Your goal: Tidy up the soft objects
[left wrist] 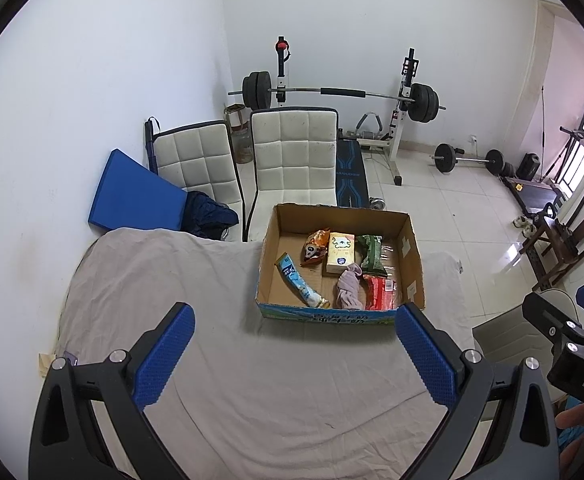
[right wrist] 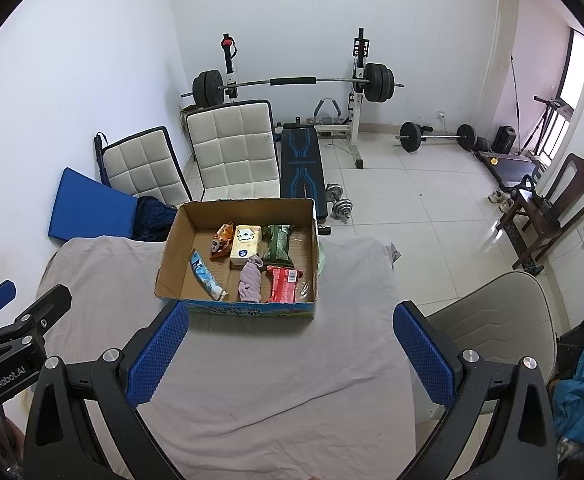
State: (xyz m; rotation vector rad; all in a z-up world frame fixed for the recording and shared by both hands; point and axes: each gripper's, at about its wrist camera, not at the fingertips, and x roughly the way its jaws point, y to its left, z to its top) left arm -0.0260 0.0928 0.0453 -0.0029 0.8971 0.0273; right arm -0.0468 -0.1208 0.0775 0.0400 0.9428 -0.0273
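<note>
Blue padded fingers [left wrist: 163, 360] of the left gripper [left wrist: 292, 356] filled the bottom of the left wrist view, spread wide apart with nothing between them; only bare grey cloth [left wrist: 171, 280] lay under the gap. The right gripper [right wrist: 287, 354] stood the same way in its own view, fingers [right wrist: 424, 356] wide apart and holding nothing.

Straight ahead of both, in the middle of each frame, sat the cardboard box [left wrist: 408, 248] on the cloth, well apart from either pair of fingers. Everything soft appeared to be inside it already: a pink rag [left wrist: 348, 288] at lower centre, a red packet [left wrist: 380, 292] just right of it, a green packet [left wrist: 372, 252] above that, a tissue pack [left wrist: 340, 254] in the middle, an orange snack bag [left wrist: 316, 246] to its left, and a pale blue tube-shaped pack [left wrist: 302, 284] lying slantwise at lower left. The rag's long axis ran up and down the frame, roughly in line with the fingers' reach, so the jaws would straddle it across its narrow width.

In the left view the box sat right of centre; in the right view [right wrist: 167, 256] it sat left of centre, so neither hand looked clearly nearer. No loose item showed on the cloth outside the box, so the sorting looked finished or nearly so.
</note>
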